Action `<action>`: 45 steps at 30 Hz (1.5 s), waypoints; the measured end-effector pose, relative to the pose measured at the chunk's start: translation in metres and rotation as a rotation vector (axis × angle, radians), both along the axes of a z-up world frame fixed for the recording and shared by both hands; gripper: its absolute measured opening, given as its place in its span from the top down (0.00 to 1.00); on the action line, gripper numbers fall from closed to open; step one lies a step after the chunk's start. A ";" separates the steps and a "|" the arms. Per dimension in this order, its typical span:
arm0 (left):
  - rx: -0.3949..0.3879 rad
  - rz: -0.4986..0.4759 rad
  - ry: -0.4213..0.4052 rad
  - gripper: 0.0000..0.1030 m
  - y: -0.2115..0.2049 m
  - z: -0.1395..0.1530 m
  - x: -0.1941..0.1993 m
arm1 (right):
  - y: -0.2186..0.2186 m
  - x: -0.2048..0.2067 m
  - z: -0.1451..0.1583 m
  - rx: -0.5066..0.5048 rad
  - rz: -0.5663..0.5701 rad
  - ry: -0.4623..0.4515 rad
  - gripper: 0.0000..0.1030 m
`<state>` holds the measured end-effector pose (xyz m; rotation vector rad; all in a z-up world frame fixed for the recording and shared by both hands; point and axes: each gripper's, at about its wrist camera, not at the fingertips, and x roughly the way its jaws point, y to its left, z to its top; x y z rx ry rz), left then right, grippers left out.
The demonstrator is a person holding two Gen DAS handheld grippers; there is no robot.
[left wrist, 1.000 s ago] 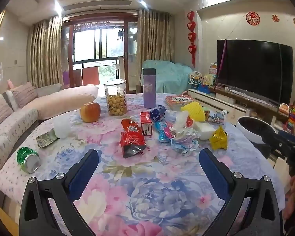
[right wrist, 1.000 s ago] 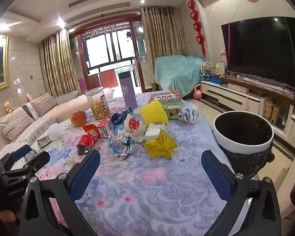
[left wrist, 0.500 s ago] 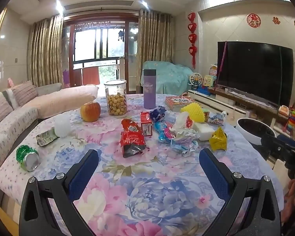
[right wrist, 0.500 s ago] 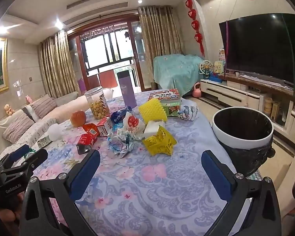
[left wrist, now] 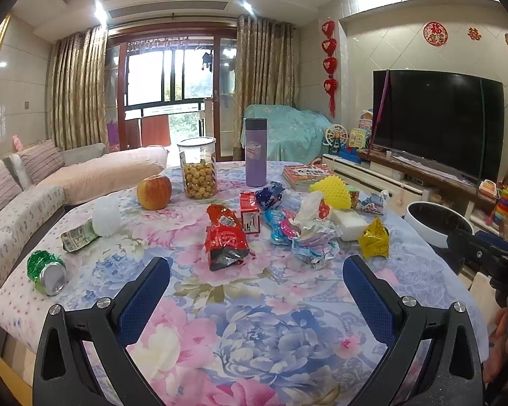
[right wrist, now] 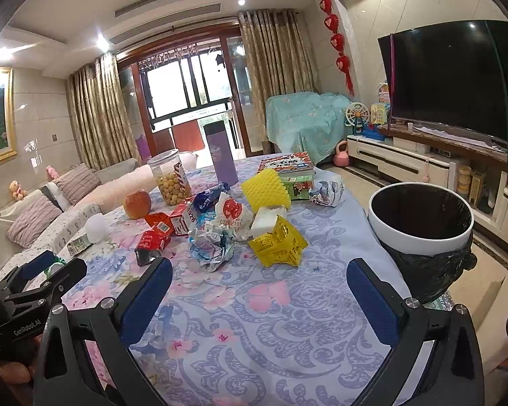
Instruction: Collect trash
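Trash lies on the flowered table: a red snack bag (left wrist: pixel 225 242) (right wrist: pixel 152 240), a crumpled silver-blue wrapper (left wrist: pixel 313 242) (right wrist: pixel 211 245), a yellow wrapper (left wrist: pixel 374 238) (right wrist: pixel 277 242), a red carton (left wrist: pixel 249 213), and a crushed green can (left wrist: pixel 47 272) at the left edge. A white bin with a black liner (right wrist: pixel 421 220) (left wrist: pixel 437 221) stands beside the table's right edge. My left gripper (left wrist: pixel 255 284) is open and empty, just short of the red bag. My right gripper (right wrist: pixel 259 286) is open and empty, short of the yellow wrapper.
An apple (left wrist: pixel 154 191), a jar of snacks (left wrist: pixel 199 172), a purple flask (left wrist: pixel 255 152), books (right wrist: pixel 286 165), a yellow sponge (right wrist: pixel 266 189) and a white block (right wrist: pixel 266 218) share the table. A sofa (left wrist: pixel 23 182) runs along the left, a TV (right wrist: pixel 457 81) on the right.
Both grippers have shifted only slightly; the right view has edged a little forward toward the table and bin. Nothing was grasped.
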<state>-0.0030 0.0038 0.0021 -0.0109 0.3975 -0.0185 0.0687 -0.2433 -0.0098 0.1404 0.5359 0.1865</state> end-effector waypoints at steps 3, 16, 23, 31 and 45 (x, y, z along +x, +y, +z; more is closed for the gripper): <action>0.002 -0.002 -0.002 0.00 -0.001 0.000 0.000 | 0.001 0.000 0.000 0.006 0.001 0.004 0.00; -0.002 -0.005 0.001 0.00 -0.003 -0.001 0.002 | 0.000 0.002 0.000 0.015 0.005 0.008 0.00; -0.003 -0.003 0.001 0.00 -0.002 -0.002 0.001 | 0.000 0.003 0.000 0.017 0.008 0.010 0.00; -0.008 -0.001 0.008 0.00 0.000 -0.004 0.002 | 0.002 0.004 -0.001 0.022 0.014 0.012 0.00; -0.010 -0.002 0.008 0.01 0.001 -0.004 0.002 | 0.000 0.004 -0.003 0.029 0.019 0.009 0.00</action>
